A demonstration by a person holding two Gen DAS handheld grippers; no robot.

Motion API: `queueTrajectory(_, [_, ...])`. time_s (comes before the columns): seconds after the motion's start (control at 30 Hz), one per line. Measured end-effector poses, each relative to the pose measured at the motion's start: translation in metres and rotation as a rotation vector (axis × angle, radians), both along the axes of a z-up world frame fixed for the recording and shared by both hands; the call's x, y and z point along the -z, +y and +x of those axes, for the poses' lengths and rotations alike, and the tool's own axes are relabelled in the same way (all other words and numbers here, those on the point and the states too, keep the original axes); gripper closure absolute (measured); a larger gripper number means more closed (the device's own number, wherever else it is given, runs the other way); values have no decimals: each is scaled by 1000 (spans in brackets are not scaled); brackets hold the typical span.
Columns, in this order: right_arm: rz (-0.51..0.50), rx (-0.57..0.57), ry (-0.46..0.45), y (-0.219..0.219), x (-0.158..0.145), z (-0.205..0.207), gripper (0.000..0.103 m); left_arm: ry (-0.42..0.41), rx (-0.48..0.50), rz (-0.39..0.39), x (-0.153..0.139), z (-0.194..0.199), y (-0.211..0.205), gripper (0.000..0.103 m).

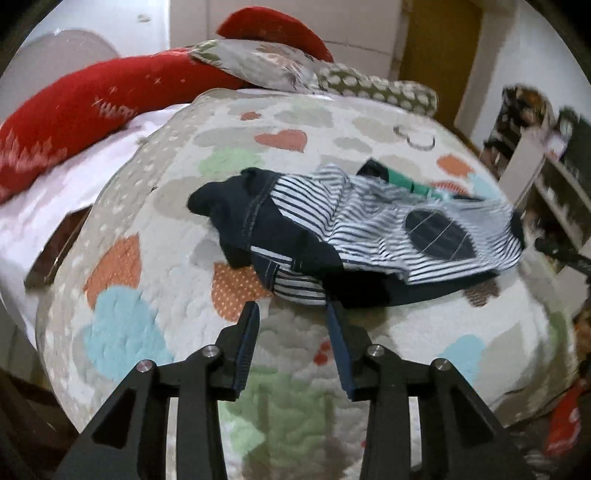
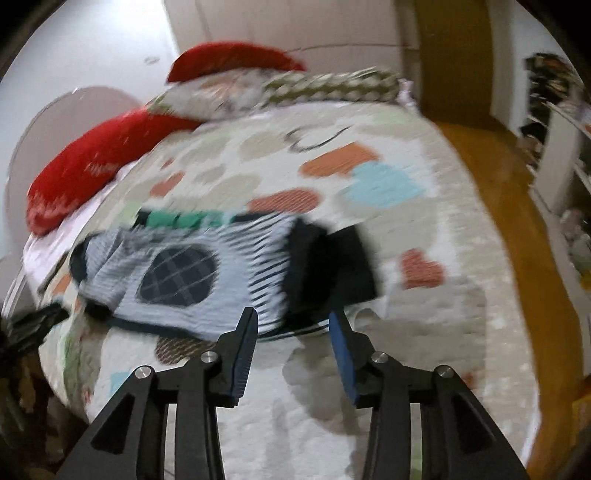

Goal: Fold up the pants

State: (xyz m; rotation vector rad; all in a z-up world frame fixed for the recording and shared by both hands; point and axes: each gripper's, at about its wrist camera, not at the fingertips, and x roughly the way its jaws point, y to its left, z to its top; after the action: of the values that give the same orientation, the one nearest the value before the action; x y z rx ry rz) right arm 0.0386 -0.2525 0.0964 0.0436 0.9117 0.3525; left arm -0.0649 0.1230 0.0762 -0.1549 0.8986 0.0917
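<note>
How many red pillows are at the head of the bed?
2: one long red pillow at the far left, another red pillow behind the patterned pillow. More may be hidden.

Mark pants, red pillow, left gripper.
pants (image 1: 373,236), left wrist view, striped middle panel
red pillow (image 1: 74,110), left wrist view, its broad face
left gripper (image 1: 293,308), left wrist view, midway between fingertips

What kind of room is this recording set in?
Most likely a bedroom: a bed under a white quilted heart-patterned bedspread, red pillows at its far end, and a wooden door beyond.
</note>
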Motion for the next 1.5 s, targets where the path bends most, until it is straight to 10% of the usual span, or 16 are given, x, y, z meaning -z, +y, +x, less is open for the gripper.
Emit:
queueTrajectory(0.5, [281, 234, 99, -12, 40, 52, 30, 28, 0, -70, 9, 4, -19, 53])
queueTrajectory(0.53, [270, 211, 104, -7, 40, 52, 35, 30, -1, -60, 9, 4, -21, 53])
queueTrajectory(0.57, [237, 175, 110, -1, 40, 54, 75, 30, -3, -55, 8, 4, -22, 53])
queueTrajectory(0.6, [197, 163, 110, 0, 39, 55, 86, 29, -6, -52, 8, 4, -23, 53])
queueTrajectory(0.9, [348, 284, 107, -59, 48, 51, 89, 80, 52, -68, 7, 25, -44, 53])
queueTrajectory(1.17, [503, 259, 56, -69, 51, 33, 46, 55, 274, -45, -32, 93, -115, 43])
queueTrajectory(1.5, [442, 142, 40, -41, 52, 34, 42, 228, 521, -106, -20, 231, -241, 36])
